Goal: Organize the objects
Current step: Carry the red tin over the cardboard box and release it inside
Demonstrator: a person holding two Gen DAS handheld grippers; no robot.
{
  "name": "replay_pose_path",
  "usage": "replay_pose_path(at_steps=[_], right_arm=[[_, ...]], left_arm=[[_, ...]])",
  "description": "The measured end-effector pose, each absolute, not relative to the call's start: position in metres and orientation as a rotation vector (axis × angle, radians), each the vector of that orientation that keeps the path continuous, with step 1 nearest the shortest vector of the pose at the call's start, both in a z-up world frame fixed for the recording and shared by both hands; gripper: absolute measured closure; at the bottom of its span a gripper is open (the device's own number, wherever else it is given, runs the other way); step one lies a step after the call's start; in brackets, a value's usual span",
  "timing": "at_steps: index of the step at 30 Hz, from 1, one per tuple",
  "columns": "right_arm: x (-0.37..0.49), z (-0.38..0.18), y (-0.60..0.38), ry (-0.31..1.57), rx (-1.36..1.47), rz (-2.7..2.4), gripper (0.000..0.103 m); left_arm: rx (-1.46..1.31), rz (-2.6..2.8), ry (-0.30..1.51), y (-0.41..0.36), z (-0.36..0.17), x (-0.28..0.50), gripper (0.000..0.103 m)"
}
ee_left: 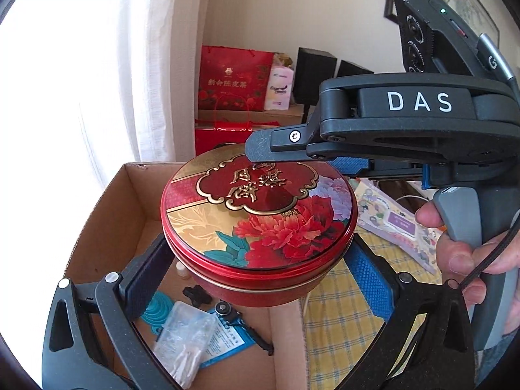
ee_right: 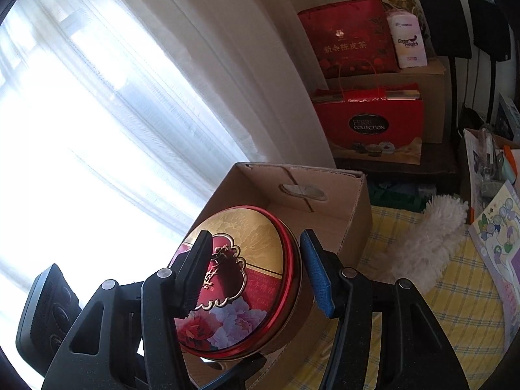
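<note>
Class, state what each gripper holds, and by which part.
Both hold the round tin: left gripper across its side wall, right gripper over its rim, one finger on the lid.

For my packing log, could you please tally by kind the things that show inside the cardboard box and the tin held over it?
Round tin, held over the cardboard box: 1
Clear plastic bag: 1
Teal coiled piece: 1
Black knob: 1
Small white bottle: 1
Blue card: 1
Total: 6
</note>
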State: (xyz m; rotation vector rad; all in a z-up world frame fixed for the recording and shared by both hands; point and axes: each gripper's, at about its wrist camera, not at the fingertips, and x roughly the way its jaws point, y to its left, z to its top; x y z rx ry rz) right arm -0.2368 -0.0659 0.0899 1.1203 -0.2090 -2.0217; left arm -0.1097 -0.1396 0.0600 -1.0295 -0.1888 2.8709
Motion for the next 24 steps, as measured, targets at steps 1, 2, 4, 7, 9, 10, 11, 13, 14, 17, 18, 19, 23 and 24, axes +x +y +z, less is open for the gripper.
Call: replay_pose_path(at_steps=[1, 2, 4, 7, 9, 10, 11, 13, 14, 17, 18, 19, 23, 24], right_arm=[[-0.240, 0.089, -0.069, -0.207, 1.122, -2.021, 0.045], [-0.242, 0.088, -0.072, -0.206, 1.125, -2.020, 0.045], [-0.249, 0.084, -0.079, -0.205, 1.133, -2.017, 0.045], [-0.262, 0.078, -0.086, -0.210, 1.146, -2.015, 0.045], [-0.271, 0.073, -0.090, -0.211, 1.156, -2.016, 0.045], [-0.275, 0.070, -0.091, -0.215, 1.160, -2.016, 0.045], [-0.279, 0.067, -0.092, -0.221, 1.166, -2.015, 0.045], [-0.289, 0.060, -0.096, -0.236, 1.179, -2.014, 0.045], [-0.294, 0.056, -0.098, -0.244, 1.187, -2.014, 0.045], [-0.308, 0.046, -0.102, -0.244, 1.211, -2.026, 0.045], [-0.313, 0.044, -0.103, -0.248, 1.216, -2.028, 0.045], [-0.317, 0.041, -0.103, -0.257, 1.221, -2.026, 0.045], [-0.330, 0.029, -0.105, -0.267, 1.243, -2.029, 0.046], [-0.332, 0.027, -0.106, -0.253, 1.251, -2.042, 0.046]], left_arm=[[-1.038, 2.866, -0.200, -0.144, 0.059, -0.113, 0.000], [-1.046, 2.860, -0.215, -0.148, 0.057, -0.117, 0.000], [-1.057, 2.850, -0.233, -0.154, 0.054, -0.123, 0.000], [-1.074, 2.845, -0.220, -0.157, 0.050, -0.131, 0.000], [-1.099, 2.830, -0.225, -0.155, 0.043, -0.143, 0.000], [-1.117, 2.817, -0.239, -0.157, 0.040, -0.149, 0.000], [-1.133, 2.806, -0.250, -0.159, 0.038, -0.154, 0.000], [-1.159, 2.792, -0.252, -0.161, 0.031, -0.166, 0.000], [-1.168, 2.788, -0.244, -0.161, 0.029, -0.171, 0.000], [-1.219, 2.731, -0.245, -0.163, 0.018, -0.190, 0.000], [-1.242, 2.709, -0.255, -0.164, 0.014, -0.196, 0.000], [-1.270, 2.681, -0.272, -0.166, 0.009, -0.202, 0.000], [-1.348, 2.592, -0.367, -0.172, -0.012, -0.221, 0.000], [-1.370, 2.568, -0.387, -0.172, -0.016, -0.226, 0.000]])
